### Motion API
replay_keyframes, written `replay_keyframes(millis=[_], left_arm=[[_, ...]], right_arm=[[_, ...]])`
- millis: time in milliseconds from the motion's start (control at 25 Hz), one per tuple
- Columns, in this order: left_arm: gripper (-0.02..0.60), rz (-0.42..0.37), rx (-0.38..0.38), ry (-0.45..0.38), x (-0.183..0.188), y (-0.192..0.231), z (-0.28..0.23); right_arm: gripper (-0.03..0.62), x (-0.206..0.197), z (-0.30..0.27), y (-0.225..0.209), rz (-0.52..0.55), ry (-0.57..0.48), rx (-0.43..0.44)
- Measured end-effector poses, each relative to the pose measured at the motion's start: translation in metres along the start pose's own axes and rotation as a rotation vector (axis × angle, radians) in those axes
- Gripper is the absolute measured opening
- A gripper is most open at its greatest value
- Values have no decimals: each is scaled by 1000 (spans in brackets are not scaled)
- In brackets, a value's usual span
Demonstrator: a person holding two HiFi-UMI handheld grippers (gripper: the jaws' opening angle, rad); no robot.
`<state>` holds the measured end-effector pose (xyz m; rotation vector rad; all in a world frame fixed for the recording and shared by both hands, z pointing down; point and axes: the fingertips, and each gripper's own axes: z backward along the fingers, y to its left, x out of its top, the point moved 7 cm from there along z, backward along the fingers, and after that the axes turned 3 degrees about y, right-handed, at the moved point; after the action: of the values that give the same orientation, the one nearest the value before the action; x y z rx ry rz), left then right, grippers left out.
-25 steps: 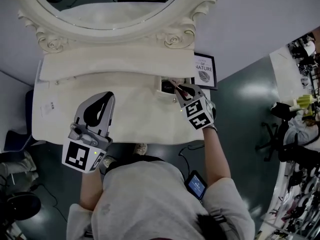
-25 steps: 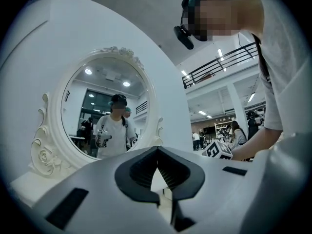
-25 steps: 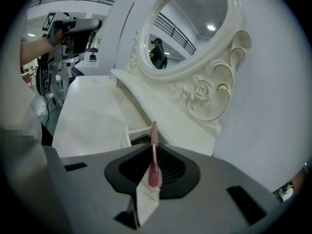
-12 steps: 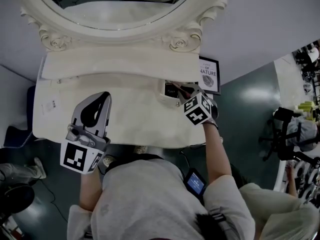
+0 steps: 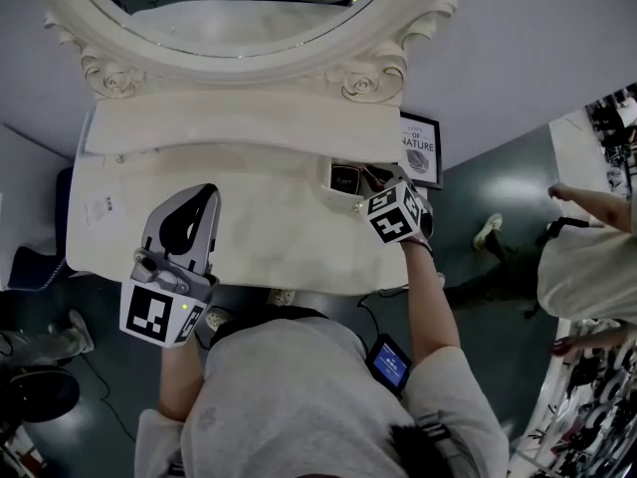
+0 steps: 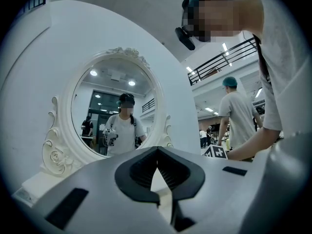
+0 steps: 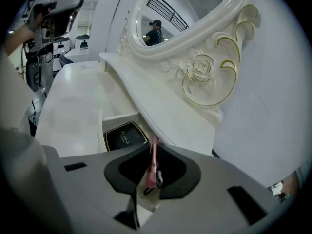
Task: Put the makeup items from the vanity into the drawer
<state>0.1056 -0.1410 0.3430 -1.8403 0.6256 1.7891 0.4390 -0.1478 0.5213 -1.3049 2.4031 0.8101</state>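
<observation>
The left tongs (image 5: 207, 191) are hovering ahead of the torso at 11 o'clock, tips pointing toward 12 and pressing together on nothing. The right arm (image 5: 426, 302) is stretching toward 1 o'clock, the right tongs (image 5: 372, 180) pinching a slim pink tube (image 7: 154, 162).

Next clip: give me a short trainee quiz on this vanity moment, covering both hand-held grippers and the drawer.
1. True or false: the left hand-held gripper holds a makeup item.
2. What lies in the open drawer? A) a black compact B) a hairbrush C) a perfume bottle
3. Fill in: the right hand-held gripper, poised above the drawer, is shut on a slim ____ makeup stick.

Key: 1 false, its jaws are together with nothing between them; 2 A; 3 pink.
</observation>
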Motion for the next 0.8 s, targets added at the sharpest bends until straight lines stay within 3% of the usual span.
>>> replay_keyframes(millis=[160,360,520,800], left_arm=[[15,-1,-3,0,0,-2,1],[15,-4,-5,-6,3,0,9],[15,-11,-4,-18,6,2,18],[15,-23,-21,-39,14,7,34]], right_arm=[[87,1,2,1,-29,-25,19],[69,4,17,7,-89,-74,3],[33,9,34,16,-193,-176,8],[28,19,64,50,-343,-318,41]])
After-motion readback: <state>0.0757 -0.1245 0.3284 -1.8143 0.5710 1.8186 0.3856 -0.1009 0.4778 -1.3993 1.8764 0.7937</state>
